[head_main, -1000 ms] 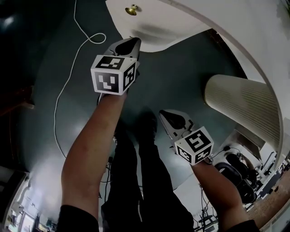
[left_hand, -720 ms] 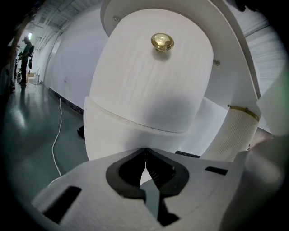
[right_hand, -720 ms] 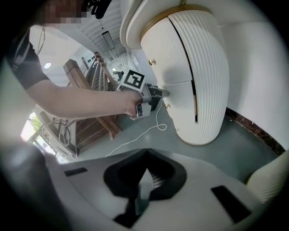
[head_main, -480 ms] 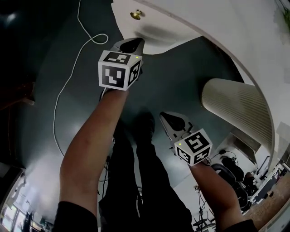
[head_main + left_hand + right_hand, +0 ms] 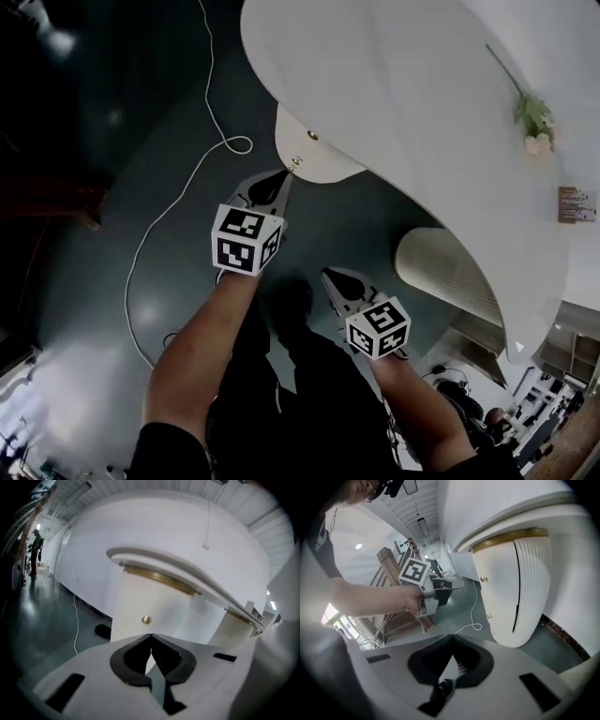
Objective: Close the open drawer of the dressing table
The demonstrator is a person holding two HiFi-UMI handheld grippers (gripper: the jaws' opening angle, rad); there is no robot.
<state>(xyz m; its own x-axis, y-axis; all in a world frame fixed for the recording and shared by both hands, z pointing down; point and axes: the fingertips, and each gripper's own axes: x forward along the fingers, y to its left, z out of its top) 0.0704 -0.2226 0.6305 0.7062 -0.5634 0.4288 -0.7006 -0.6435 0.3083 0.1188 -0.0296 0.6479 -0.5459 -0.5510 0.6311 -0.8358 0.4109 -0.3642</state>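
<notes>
Where the head view looks steeply down, a dark, glossy floor [image 5: 122, 234] is recorded, crossed by a white cable [image 5: 202, 159].

- White table [image 5: 394, 94], curved top, bearing a flower sprig [image 5: 534, 122]; a ribbed cream pedestal [image 5: 441, 272] is noted beneath.
- Drawer [image 5: 328, 164], white with a brass knob [image 5: 312, 136], is seen projecting from under the table's edge. Its inside is covered by the top, so its opening is hard to judge.
- Left hand-held gripper [image 5: 284, 178]: jaws pressed together, empty, tip just beside the drawer front; contact is possibly made.
- Right hand-held gripper [image 5: 330, 275]: jaws likewise pressed together, empty, held apart from the table.
- Clutter at the lower right is too small to be identified.
</notes>
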